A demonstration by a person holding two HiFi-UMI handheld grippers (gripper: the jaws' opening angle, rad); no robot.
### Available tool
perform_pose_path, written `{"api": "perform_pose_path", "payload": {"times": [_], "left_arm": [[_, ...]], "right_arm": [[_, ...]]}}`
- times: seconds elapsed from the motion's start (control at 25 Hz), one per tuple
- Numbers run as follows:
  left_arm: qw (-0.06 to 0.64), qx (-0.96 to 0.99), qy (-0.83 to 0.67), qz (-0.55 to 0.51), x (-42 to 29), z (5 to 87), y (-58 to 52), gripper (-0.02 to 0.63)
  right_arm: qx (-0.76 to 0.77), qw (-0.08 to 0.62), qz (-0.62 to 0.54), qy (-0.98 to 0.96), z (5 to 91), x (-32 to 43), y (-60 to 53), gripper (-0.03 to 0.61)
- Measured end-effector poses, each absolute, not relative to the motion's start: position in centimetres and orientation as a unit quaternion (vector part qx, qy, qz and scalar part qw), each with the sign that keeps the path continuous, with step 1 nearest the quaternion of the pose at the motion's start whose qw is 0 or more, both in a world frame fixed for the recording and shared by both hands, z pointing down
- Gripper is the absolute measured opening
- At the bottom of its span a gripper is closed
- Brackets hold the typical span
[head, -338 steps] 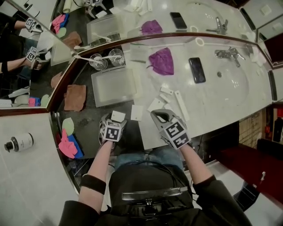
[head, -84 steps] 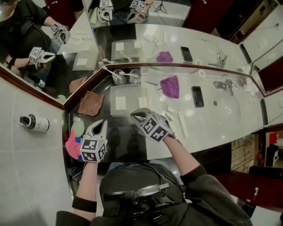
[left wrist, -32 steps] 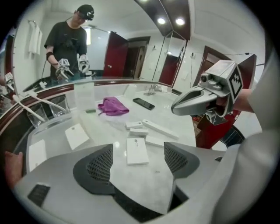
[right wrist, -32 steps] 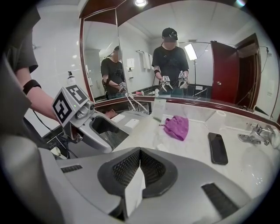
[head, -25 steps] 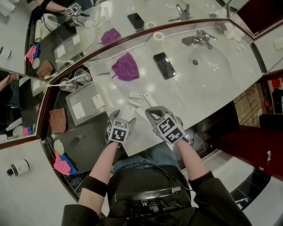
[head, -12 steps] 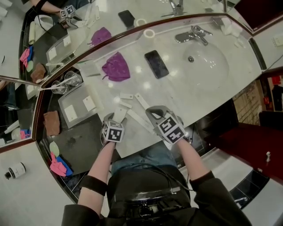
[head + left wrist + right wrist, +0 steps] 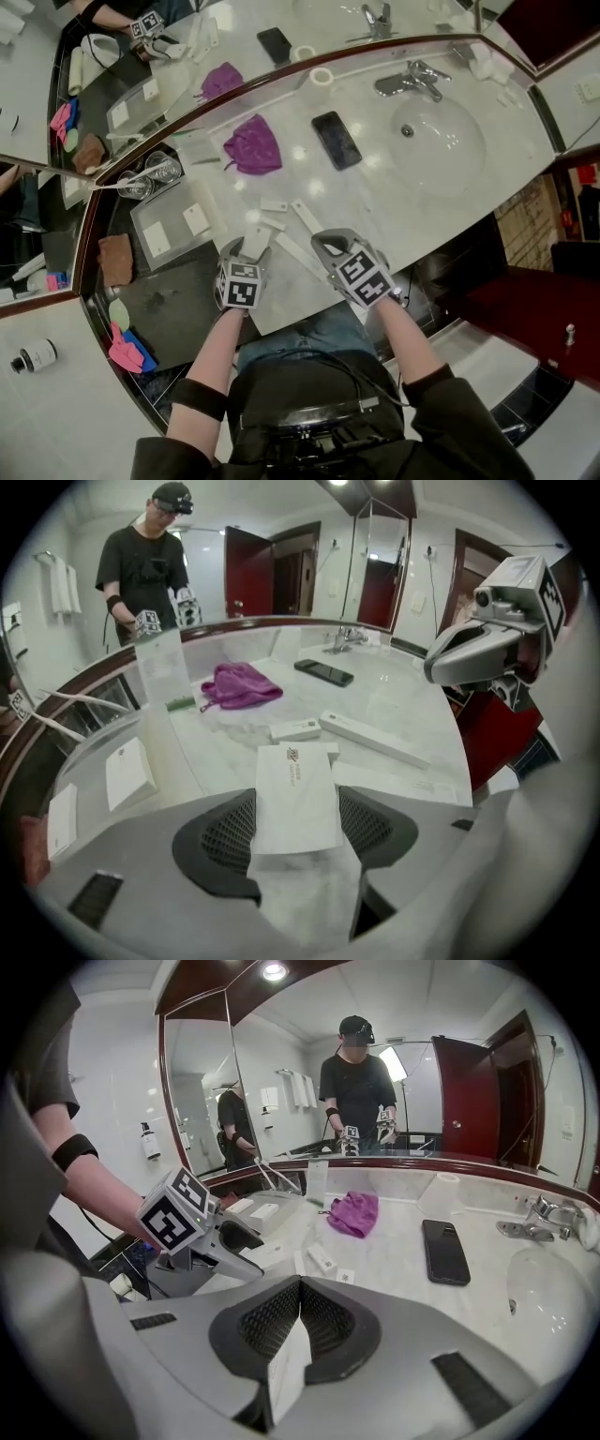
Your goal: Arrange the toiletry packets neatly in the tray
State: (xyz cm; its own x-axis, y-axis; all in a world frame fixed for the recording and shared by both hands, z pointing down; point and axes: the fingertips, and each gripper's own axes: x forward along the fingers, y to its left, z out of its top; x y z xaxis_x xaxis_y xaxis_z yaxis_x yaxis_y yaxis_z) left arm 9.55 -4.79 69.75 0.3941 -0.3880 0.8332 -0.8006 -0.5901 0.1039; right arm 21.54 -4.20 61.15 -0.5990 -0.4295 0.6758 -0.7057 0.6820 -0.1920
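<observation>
Pale marble bench (image 7: pixel 375 202) under a wide mirror (image 7: pixel 234 37). My left claw (image 7: pixel 295 803) has just been narrowing round a flat white packet (image 7: pixel 292 780). Its pads seem to press the packet's two long edges, a grip across the width that should keep it flat for laying down. Just right of it, my right claw (image 7: pixel 299 1286) is clenched on a thin packet (image 7: pixel 286 1372), pinched edge-up, likely next to go. The tray (image 7: pixel 173 202) lies beyond and left of the left claw, with two sachets (image 7: pixel 195 218) already inside.

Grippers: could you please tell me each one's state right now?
Left gripper: jaws just closed in, gripping a flat packet by its edges.
Right gripper: shut on a thin white packet.
</observation>
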Motion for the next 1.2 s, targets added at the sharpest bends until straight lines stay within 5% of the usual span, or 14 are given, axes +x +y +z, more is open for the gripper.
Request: {"api": "perform_pose_path", "payload": {"times": [0.6,1.2], "left_arm": [[0.201,0.806,-0.49,0.263,2.0,56.5,-4.3,0.278],[0.263,0.75,-0.555,0.245,-9.2,56.9,-5.5,0.278]], "right_arm": [[0.277,0.302,0.17,-0.896,56.2,11.9,-4.6,0.015],[0.174,0.308,0.124,-0.927,54.9,-2.8,-4.8,0.015]]}}
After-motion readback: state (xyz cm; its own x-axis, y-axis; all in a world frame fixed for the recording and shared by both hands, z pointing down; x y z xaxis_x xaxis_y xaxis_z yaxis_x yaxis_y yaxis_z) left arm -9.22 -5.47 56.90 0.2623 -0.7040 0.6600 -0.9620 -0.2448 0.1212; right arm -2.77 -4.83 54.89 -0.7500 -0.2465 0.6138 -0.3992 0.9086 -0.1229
